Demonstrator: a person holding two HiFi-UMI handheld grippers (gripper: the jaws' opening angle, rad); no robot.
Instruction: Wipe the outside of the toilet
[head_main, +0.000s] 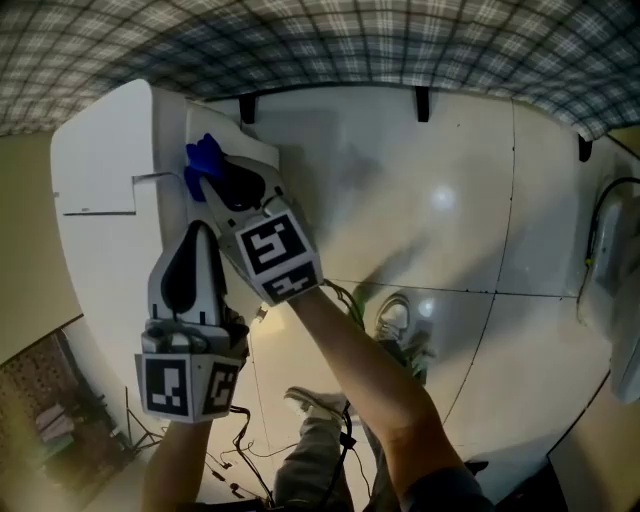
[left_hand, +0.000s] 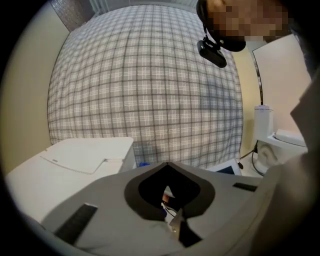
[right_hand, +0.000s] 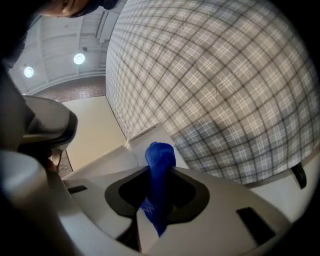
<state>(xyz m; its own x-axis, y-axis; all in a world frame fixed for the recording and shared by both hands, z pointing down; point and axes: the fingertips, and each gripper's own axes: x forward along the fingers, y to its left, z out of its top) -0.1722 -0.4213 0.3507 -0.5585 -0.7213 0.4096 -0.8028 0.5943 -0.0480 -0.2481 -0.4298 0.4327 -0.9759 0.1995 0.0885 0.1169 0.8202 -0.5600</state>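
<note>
Dim; floor (head_main: 480, 230) glare; fisheye warp, dark corners.

White boxy toilet tank (head_main: 100, 170), bunched blue cloth (head_main: 203, 160) against its upper edge

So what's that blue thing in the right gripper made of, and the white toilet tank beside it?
The blue cloth looks like soft knitted or terry fabric. It is matte and fuzzy, and it bunches where the right gripper pinches it. The white tank is smooth with crisp edges and a faint sheen, so it is probably glazed ceramic, though hard plastic can't be ruled out.
</note>
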